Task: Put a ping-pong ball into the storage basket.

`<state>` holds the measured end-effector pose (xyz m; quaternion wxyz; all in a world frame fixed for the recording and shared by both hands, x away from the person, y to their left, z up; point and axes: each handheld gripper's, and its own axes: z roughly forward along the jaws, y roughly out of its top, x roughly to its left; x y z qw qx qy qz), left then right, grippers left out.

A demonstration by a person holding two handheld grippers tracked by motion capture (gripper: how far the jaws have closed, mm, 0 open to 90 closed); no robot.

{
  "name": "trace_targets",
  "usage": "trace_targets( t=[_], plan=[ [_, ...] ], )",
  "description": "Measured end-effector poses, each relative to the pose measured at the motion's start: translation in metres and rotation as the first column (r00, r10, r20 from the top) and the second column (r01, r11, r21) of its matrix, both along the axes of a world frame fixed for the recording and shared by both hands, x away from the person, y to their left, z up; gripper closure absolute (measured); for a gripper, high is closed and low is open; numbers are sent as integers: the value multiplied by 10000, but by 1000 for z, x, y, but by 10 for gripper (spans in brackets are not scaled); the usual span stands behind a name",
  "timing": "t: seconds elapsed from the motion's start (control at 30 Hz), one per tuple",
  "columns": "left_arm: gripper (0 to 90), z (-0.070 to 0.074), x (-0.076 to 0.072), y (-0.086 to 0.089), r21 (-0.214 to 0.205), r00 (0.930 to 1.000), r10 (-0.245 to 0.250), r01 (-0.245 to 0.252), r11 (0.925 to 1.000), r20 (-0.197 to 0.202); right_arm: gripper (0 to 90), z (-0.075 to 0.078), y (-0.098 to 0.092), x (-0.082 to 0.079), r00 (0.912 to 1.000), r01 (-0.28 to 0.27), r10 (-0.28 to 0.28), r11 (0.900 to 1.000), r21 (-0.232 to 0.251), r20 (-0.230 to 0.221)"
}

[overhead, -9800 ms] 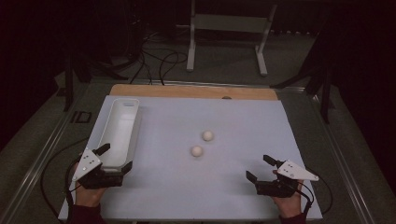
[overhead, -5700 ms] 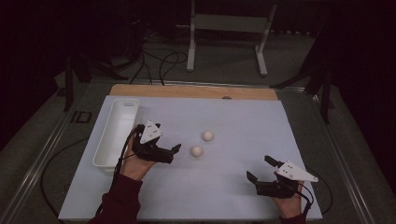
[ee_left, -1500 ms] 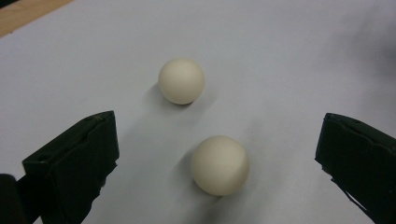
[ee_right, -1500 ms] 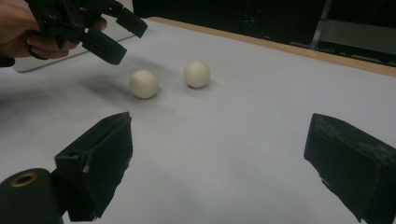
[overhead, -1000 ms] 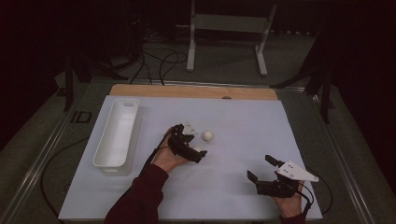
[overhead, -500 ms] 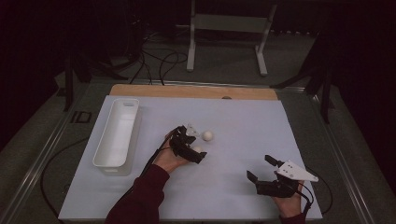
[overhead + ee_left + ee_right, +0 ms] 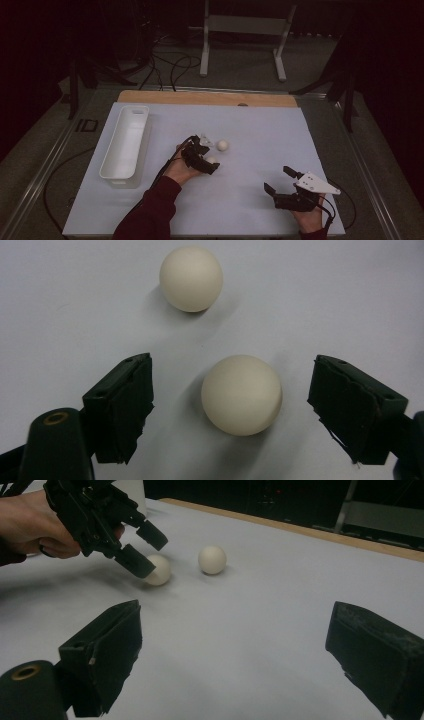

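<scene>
The white counter [image 7: 250, 120] is carrying an empty white bin [image 7: 125, 145] at its left, so nothing is sitting inside yet and both balls are waiting. The right gripper [image 7: 280, 182] is resting near the front edge, jaws apart and holding nothing. The left gripper [image 7: 207, 161] has just been closing its jaws around the nearer ball [image 7: 242, 395], pads not yet touching it, while the farther ball [image 7: 191, 278] is lying just beyond.

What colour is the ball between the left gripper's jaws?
Cream-white, plain; the ball shows best in the left gripper view.
</scene>
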<state>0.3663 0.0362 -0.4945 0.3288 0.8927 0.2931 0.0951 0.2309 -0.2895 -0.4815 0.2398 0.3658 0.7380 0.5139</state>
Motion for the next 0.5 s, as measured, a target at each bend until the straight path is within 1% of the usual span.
trace_targets(
  t=[0.1,0.23,0.27,0.3,0.33,0.37,0.43,0.5],
  plan=[
    [246,-2,0,-1,142,9999,-126,127,9998,-49,78,0,0,0,10000,6,-6,10000,-7,34],
    [291,-4,0,-1,157,9996,-209,212,9997,-190,78,0,-1,0,10000,28,-28,10000,4,32],
    [291,-4,0,-1,154,9992,-315,319,9994,-265,78,0,-1,0,10000,33,-33,10000,-2,34],
    [350,-4,0,-1,167,9988,-388,393,9991,-299,78,0,-1,0,10000,32,-32,10000,-7,45],
    [367,-4,0,-1,167,9988,-388,393,9991,-299,78,0,-1,0,10000,32,-32,10000,-7,45],
    [367,-5,0,-1,197,9987,-405,411,9990,-303,78,0,-1,0,10000,34,-34,10000,-6,44],
    [397,-6,0,-2,265,9985,-442,450,9986,-325,78,0,-1,0,10000,32,-32,10000,-9,39],
    [403,-7,0,-2,260,9984,-440,450,9986,-352,78,0,-1,0,10000,32,-32,10000,-11,43]
  ],
)
